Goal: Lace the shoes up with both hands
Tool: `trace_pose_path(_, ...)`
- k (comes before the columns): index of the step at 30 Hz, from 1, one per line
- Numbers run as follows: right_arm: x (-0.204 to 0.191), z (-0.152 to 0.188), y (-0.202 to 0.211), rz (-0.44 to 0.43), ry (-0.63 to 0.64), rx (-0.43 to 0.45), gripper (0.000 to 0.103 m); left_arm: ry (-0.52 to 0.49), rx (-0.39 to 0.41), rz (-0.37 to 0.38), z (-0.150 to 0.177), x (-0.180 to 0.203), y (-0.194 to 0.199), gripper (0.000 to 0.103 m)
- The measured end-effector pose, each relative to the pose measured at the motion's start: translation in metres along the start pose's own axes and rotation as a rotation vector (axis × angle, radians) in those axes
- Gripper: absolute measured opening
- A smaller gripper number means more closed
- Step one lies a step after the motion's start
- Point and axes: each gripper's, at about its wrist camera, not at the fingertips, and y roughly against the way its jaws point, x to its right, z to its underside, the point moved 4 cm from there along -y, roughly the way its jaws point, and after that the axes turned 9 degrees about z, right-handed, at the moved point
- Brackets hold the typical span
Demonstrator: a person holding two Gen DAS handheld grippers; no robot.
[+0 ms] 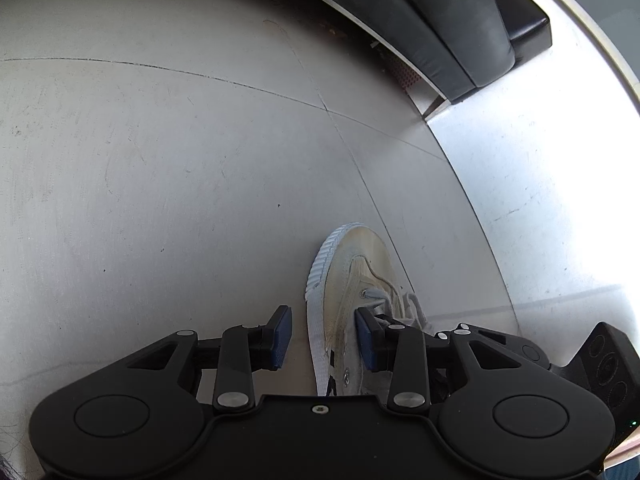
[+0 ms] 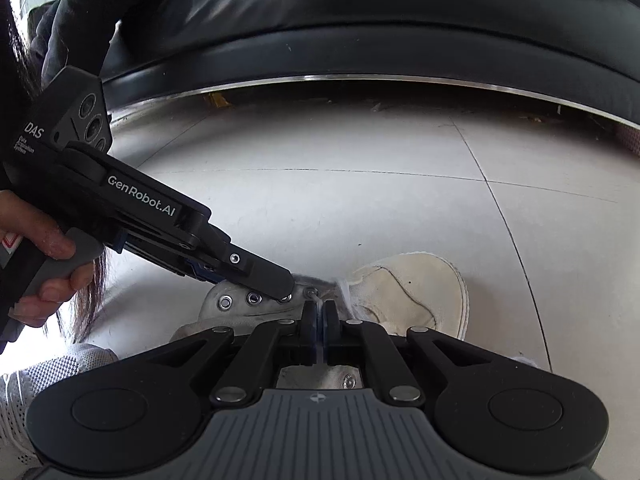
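Observation:
A worn white canvas shoe (image 1: 352,280) stands on the floor, its toe cap pointing away in the left wrist view; it also shows in the right wrist view (image 2: 408,292). My left gripper (image 1: 324,334) is open, its fingers straddling the shoe's side wall by the eyelets (image 2: 240,301); from the right wrist view its tip (image 2: 276,280) touches the eyelet row. My right gripper (image 2: 319,312) is shut on a thin white lace end (image 2: 319,302) just beside the shoe's tongue. The white laces (image 1: 412,304) lie loose across the tongue.
The floor is pale tile (image 1: 160,160) with dark joints. A black leather sofa (image 2: 360,20) with a metal base rim stands just beyond the shoe. A person's grey knit shoe (image 2: 48,372) is at the lower left. A hand (image 2: 44,264) holds the left gripper's handle.

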Motion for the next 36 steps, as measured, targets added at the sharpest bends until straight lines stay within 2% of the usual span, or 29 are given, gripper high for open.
trace_pose_path(5,-0.012,-0.006,-0.004,0.020,0.092,-0.026,0.005,-0.057,-0.014,-0.010,0.000,0.006,-0.001,0.034)
trace_pose_path(8,-0.013,-0.011,-0.006,0.020,0.080,-0.062,0.005,-0.101,-0.024,-0.019,-0.001,0.010,-0.001,0.032)
trace_pose_path(12,-0.008,-0.016,-0.013,-0.011,0.044,-0.120,0.006,-0.127,-0.044,-0.001,-0.001,0.013,-0.002,0.032)
trace_pose_path(15,-0.012,-0.023,-0.018,-0.019,0.095,-0.172,0.007,-0.155,-0.049,0.015,-0.001,0.018,-0.001,0.026)
trace_pose_path(18,-0.012,-0.027,-0.021,-0.042,0.121,-0.199,0.005,-0.176,-0.025,0.045,-0.005,0.022,0.006,0.029)
trace_pose_path(21,-0.011,-0.026,-0.021,-0.055,0.117,-0.185,0.005,-0.103,0.018,0.068,-0.019,0.015,0.013,0.029)
trace_pose_path(24,-0.015,-0.020,-0.019,-0.043,0.134,-0.130,0.005,-0.034,-0.024,0.095,-0.026,0.003,0.004,0.027)
trace_pose_path(27,-0.012,-0.015,-0.016,-0.048,0.119,-0.102,0.006,0.144,-0.034,0.147,-0.027,-0.021,-0.010,0.027)
trace_pose_path(28,-0.012,-0.015,-0.016,-0.051,0.114,-0.103,0.006,0.228,-0.041,0.190,-0.025,-0.030,-0.015,0.027)
trace_pose_path(29,-0.011,-0.015,-0.016,-0.054,0.109,-0.104,0.006,0.261,-0.046,0.211,-0.024,-0.034,-0.017,0.027)
trace_pose_path(31,-0.013,-0.015,-0.016,-0.053,0.116,-0.106,0.006,0.307,-0.055,0.244,-0.020,-0.038,-0.022,0.025)
trace_pose_path(36,-0.014,-0.016,-0.014,-0.036,0.117,-0.104,0.010,0.347,-0.045,0.280,-0.017,-0.038,-0.025,0.022)
